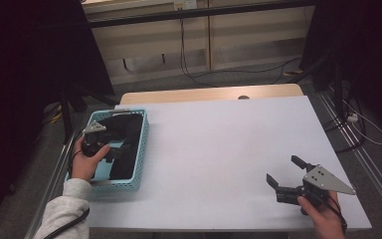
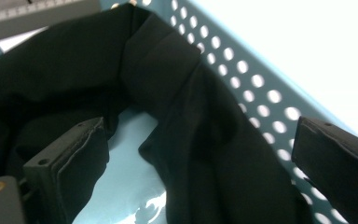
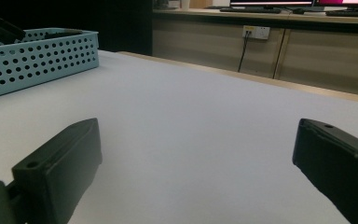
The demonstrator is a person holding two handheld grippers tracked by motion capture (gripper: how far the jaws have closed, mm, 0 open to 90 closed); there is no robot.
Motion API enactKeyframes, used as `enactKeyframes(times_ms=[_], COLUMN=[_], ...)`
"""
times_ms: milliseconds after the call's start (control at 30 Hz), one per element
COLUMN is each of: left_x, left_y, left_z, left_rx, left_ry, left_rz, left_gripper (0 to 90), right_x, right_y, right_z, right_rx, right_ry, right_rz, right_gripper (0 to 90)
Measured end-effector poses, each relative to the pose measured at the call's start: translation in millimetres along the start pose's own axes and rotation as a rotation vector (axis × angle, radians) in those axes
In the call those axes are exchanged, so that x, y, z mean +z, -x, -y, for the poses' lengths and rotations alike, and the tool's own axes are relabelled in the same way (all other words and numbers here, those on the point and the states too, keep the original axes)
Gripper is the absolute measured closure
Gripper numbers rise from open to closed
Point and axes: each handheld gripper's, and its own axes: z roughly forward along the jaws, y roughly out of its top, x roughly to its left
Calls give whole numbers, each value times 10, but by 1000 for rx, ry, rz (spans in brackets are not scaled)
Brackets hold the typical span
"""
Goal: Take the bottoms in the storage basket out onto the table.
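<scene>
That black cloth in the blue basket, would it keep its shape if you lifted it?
Probably not. The black cloth lies in soft folds and slumps against the basket wall, so it likely droops from the left gripper. It looks thin, so probably light.

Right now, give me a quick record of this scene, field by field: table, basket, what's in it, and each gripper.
surface: white table
basket: light blue perforated basket, at the table's left edge
contents: black cloth, crumpled, part of the basket floor bare
left gripper: inside the basket, jaws open over the cloth, nothing gripped
right gripper: over the table's near right area, jaws open, holding nothing
</scene>
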Motion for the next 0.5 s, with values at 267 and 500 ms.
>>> enactKeyframes(times_ms=[267,500], left_x=[160,249], left_y=[-12,2], left_z=[58,65], left_rx=[6,11], left_ry=[-52,-81], left_rz=[7,25], left_gripper=[42,45], right_x=[4,3], right_y=[3,10], right_z=[3,7], right_rx=[3,0], right_ry=[-2,-4], right_rz=[3,2], right_gripper=[4,4])
